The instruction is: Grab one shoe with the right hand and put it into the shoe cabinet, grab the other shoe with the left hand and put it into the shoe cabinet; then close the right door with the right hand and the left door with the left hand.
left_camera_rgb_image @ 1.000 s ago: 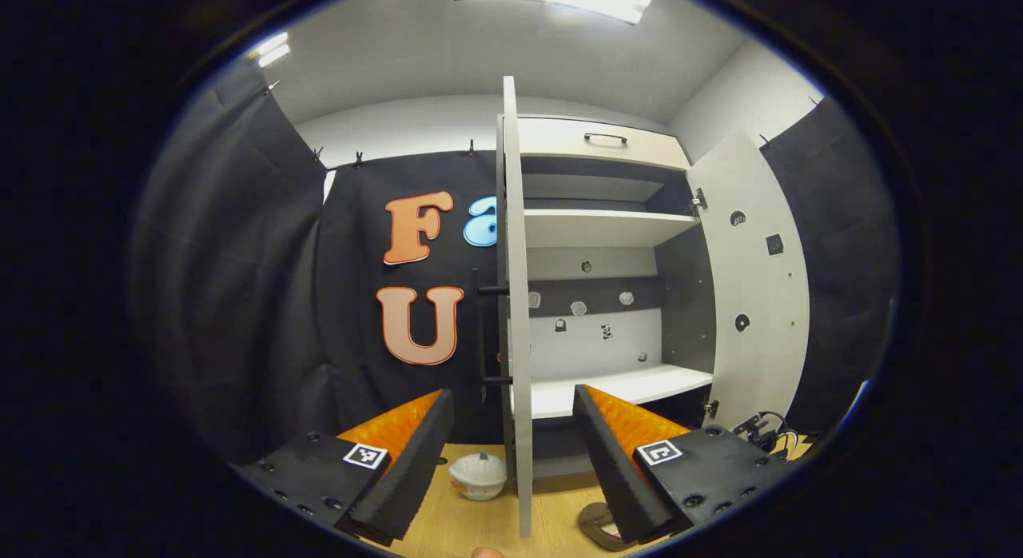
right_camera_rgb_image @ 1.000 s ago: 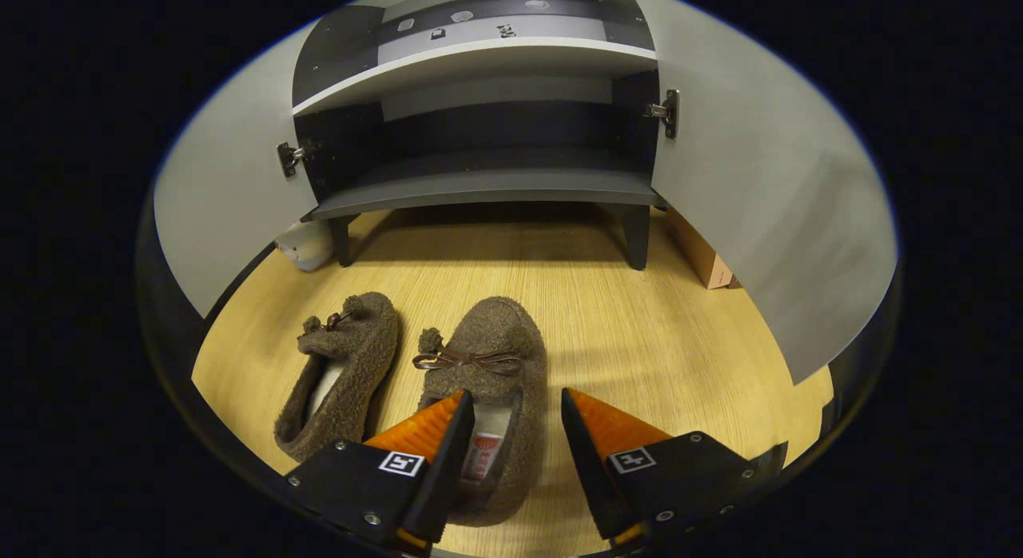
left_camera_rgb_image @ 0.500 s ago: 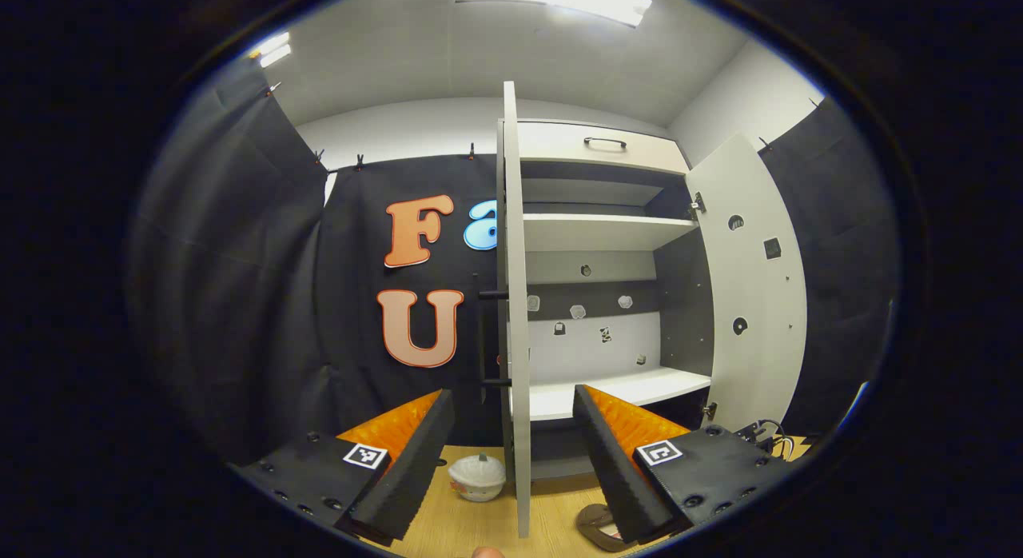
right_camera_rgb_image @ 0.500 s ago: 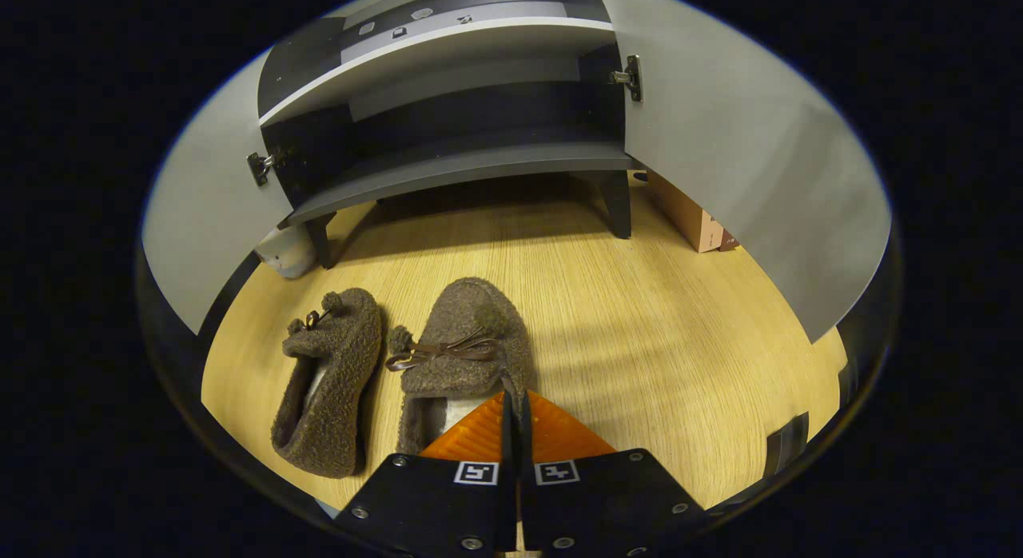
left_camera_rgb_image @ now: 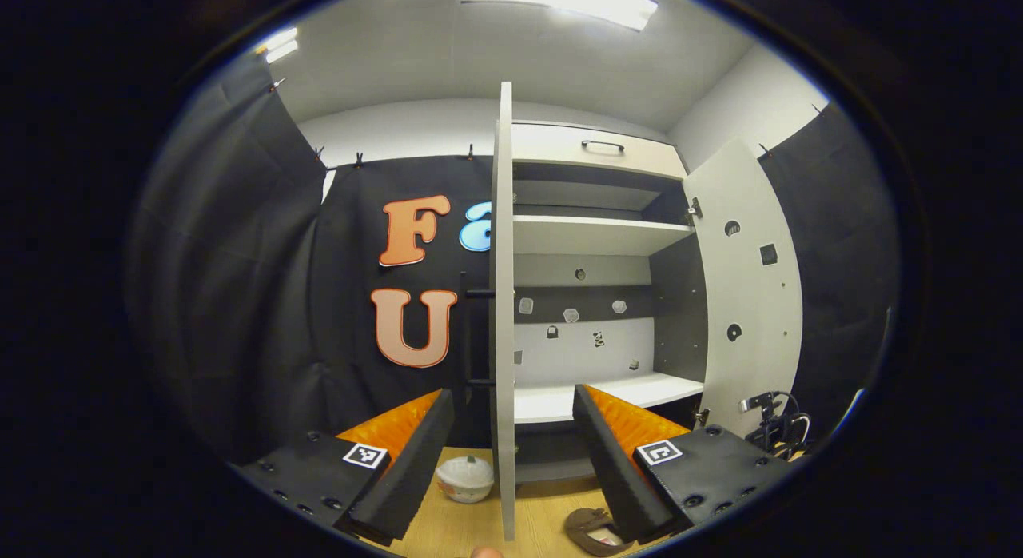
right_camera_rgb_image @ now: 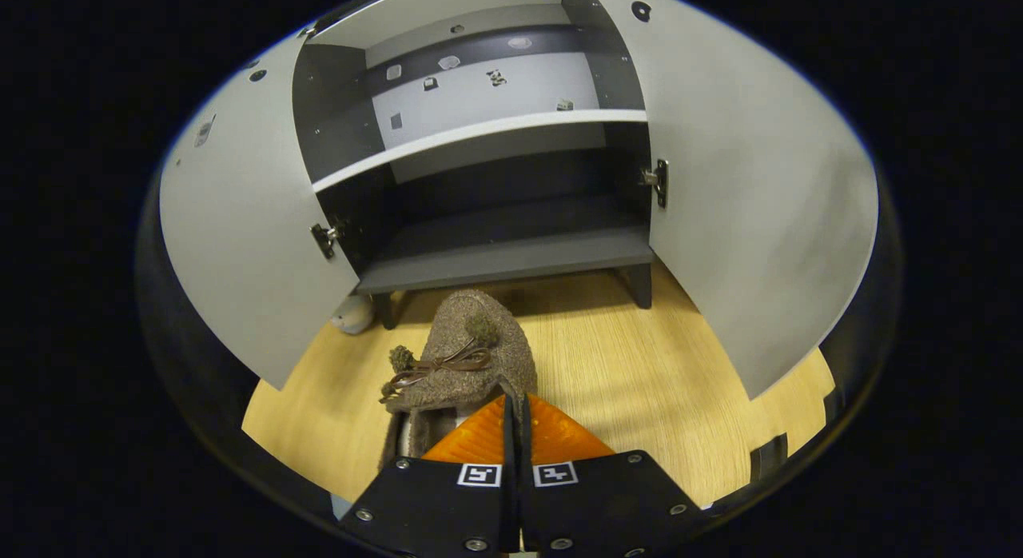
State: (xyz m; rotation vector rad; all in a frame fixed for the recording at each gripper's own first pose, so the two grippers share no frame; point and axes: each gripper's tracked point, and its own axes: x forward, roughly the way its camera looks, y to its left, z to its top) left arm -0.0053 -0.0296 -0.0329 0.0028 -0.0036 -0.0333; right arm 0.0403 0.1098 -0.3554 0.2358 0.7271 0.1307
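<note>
The left gripper had its fingers spread apart, holding nothing; between them stood the edge of the cabinet's left door; the right door hung open; a shoe lay on the wooden floor.

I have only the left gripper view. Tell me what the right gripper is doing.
Observer: The right gripper is shut on the rim of a shoe.
Operator: Give me the shoe's heading.
Observer: Its toe points at the cabinet's bottom shelf, short of it, over the floor.
Operator: Report what's on that shelf.
Observer: Nothing shows on it in the right gripper view.
</note>
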